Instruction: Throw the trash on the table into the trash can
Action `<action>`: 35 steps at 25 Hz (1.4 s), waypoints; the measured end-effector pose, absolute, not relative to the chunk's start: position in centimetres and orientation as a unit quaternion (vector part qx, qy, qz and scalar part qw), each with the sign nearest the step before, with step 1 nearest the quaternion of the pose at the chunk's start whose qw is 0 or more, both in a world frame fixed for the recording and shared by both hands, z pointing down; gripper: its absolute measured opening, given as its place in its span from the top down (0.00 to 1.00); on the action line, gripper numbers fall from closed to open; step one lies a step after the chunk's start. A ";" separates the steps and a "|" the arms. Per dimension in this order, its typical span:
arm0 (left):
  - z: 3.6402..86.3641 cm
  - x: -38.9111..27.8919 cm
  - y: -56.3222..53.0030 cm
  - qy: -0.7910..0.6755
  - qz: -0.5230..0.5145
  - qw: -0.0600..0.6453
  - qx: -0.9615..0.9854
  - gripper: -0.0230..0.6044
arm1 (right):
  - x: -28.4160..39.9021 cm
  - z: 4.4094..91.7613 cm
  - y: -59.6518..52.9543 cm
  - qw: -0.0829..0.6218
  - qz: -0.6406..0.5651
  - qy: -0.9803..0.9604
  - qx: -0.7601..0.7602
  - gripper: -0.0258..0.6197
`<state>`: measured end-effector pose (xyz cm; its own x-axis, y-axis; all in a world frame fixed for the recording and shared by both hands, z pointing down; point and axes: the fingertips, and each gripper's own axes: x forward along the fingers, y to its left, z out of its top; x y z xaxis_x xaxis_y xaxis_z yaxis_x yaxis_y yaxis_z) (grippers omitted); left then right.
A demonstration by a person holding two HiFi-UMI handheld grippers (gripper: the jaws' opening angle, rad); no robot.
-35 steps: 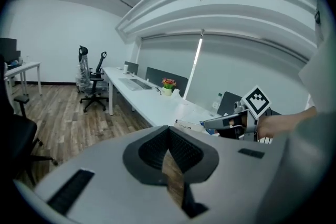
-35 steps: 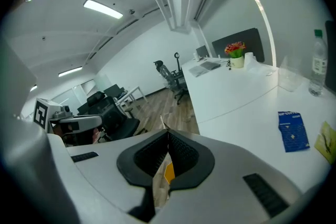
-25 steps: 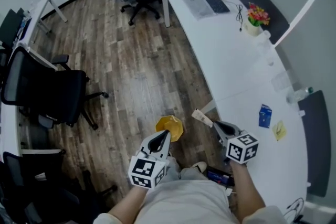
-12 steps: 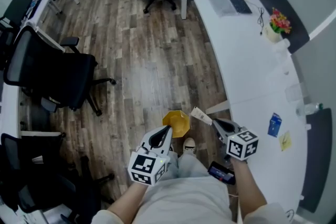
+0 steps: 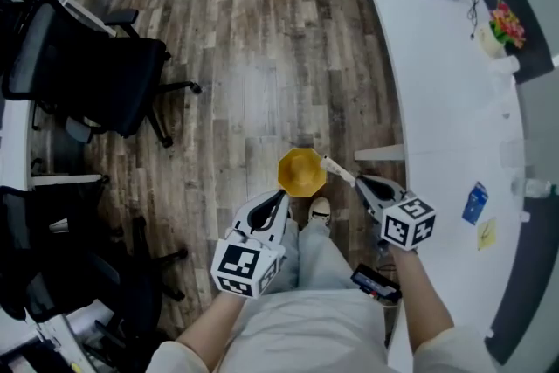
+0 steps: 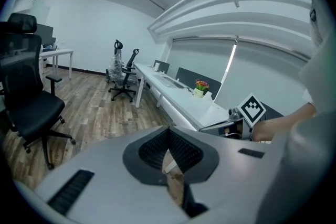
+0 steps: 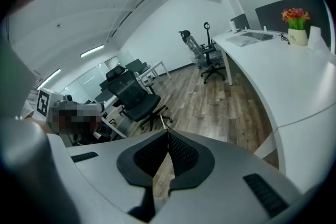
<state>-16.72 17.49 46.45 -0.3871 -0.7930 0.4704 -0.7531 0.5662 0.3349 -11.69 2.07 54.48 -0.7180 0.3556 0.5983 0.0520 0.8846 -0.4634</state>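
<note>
Head view, right gripper clamped on wrapper by bin rim, left gripper closed empty, desk right, floor left

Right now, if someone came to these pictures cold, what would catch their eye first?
The yellow trash can stands out first, on the wood floor just ahead of the person's feet. The right claw is shut on a pale paper scrap that points at the can's rim, and the left claw hovers shut on the can's near side. A long white desk curves along the right.
</note>
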 end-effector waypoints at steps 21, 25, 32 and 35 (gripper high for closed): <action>64.1 -18.6 20.5 -0.830 -0.036 0.352 0.431 0.96 | -13.4 75.9 6.4 0.437 0.232 -0.859 -0.131 0.91; 67.8 -18.5 21.3 -0.832 -0.036 0.362 0.420 0.96 | -13.7 81.5 7.5 0.452 0.234 -0.851 -0.130 0.91; 73.3 -18.5 22.5 -0.829 -0.032 0.376 0.413 0.96 | -13.2 90.8 8.9 0.483 0.230 -0.836 -0.125 0.91; 74.9 -18.5 22.9 -0.828 -0.035 0.380 0.412 0.96 | -13.2 94.2 9.2 0.497 0.234 -0.828 -0.114 0.91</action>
